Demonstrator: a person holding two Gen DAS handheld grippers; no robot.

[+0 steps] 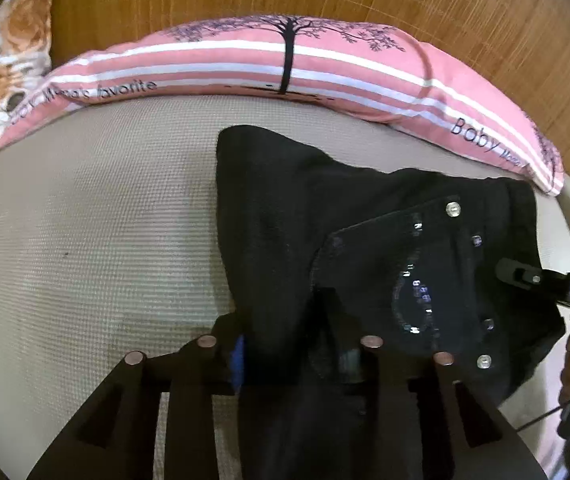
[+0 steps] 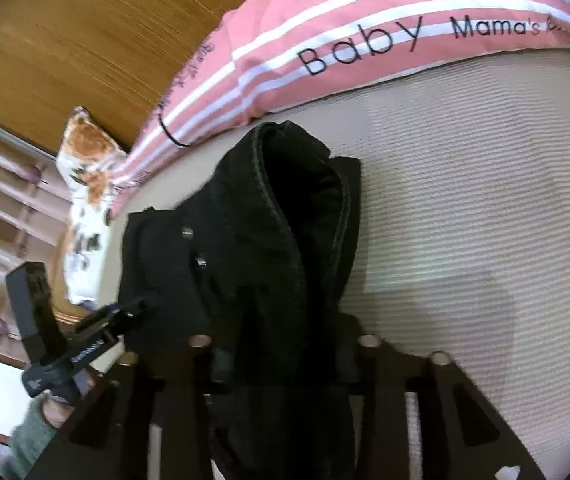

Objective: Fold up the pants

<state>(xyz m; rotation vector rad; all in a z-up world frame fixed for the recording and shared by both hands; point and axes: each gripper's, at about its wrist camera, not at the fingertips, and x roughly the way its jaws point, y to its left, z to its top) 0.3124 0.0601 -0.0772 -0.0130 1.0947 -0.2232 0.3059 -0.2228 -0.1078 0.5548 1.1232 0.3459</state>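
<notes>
Just one black pants, two pillows, two grippers.

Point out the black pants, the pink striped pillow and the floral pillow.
Black pants (image 1: pixel 425 280), left wrist view, on the studded back pocket.
Pink striped pillow (image 1: pixel 245 60), left wrist view, on its striped face left of the printed tree.
Floral pillow (image 2: pixel 85 184), right wrist view, on its orange flower print.

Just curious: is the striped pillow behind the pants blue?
No, the striped pillow behind the black pants is pink with white stripes.
</notes>
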